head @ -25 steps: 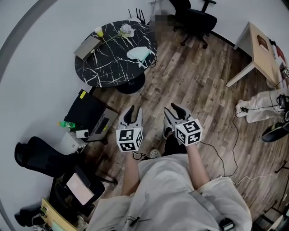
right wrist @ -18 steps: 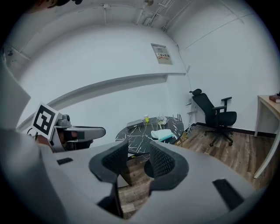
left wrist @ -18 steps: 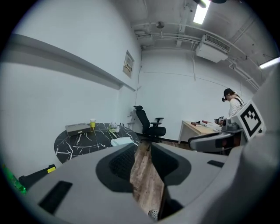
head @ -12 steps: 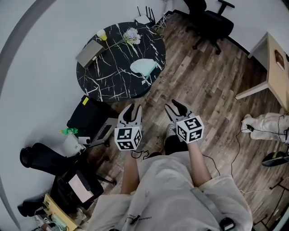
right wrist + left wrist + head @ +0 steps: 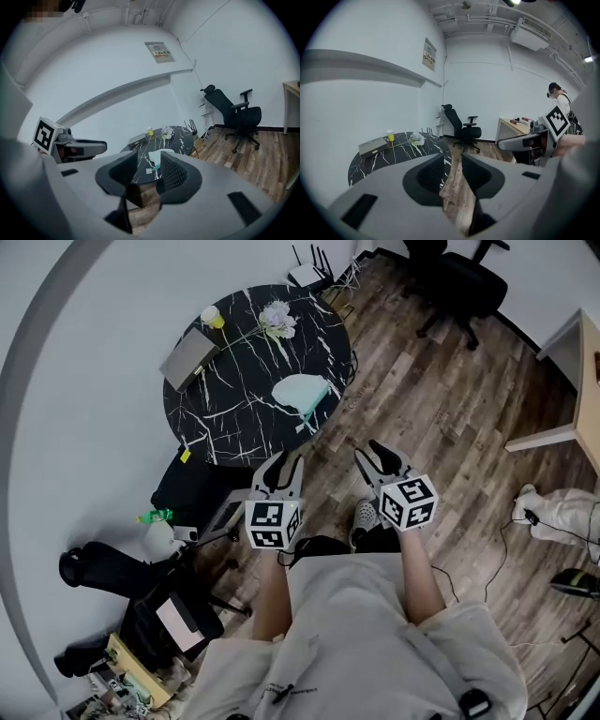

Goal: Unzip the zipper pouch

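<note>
Pouch [image 5: 302,390]: pale mint-green, soft, flat, roughly rectangular with rounded corners. Lies flat on table [image 5: 225,423], a round black top with white veining. In head view, sits on table's right part, close to rim and well off table's centre. Long side runs slantwise across table, lower end reaching rim. Small darker teal piece sticks out at that end; cannot tell if it is the pull tab. Zip too small to read as open or shut.
</note>
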### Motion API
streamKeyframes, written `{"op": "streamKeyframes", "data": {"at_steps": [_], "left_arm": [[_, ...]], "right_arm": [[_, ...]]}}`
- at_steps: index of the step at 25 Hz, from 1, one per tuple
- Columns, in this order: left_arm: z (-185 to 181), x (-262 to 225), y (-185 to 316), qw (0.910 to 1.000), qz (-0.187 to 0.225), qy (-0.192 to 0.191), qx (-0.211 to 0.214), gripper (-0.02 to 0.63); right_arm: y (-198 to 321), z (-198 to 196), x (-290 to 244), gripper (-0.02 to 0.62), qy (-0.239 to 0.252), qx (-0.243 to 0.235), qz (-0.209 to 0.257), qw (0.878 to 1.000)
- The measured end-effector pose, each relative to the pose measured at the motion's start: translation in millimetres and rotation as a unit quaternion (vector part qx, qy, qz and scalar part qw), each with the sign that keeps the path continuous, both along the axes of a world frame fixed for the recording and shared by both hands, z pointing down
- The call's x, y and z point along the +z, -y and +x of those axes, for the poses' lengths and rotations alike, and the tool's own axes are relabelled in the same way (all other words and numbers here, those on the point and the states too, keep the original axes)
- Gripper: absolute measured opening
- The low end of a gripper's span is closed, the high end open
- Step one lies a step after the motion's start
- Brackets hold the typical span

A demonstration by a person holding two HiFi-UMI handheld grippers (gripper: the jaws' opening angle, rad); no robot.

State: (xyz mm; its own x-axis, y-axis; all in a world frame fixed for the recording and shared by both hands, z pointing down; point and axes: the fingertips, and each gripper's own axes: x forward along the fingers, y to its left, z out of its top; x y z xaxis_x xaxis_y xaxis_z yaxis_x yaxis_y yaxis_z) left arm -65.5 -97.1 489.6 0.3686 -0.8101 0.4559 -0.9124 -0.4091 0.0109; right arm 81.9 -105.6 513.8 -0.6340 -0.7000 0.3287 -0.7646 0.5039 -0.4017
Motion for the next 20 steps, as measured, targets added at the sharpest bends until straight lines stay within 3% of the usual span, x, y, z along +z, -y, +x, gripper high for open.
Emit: {"op": "streamKeyframes", "data": {"at_steps": [12,20], "left_arm": [[4,26,51,0.9992,-0.017,-0.029,-0.021,0.124],[-1,47,124,0.9995,-0.025,-0.016,0.006,0.124]], "right_arm": [[49,-3,12,0.16,-0.022,-0.017,-0.009,1.0],[110,-20,11,0.158,-0.034,-0.034,0.0,0.999]]}}
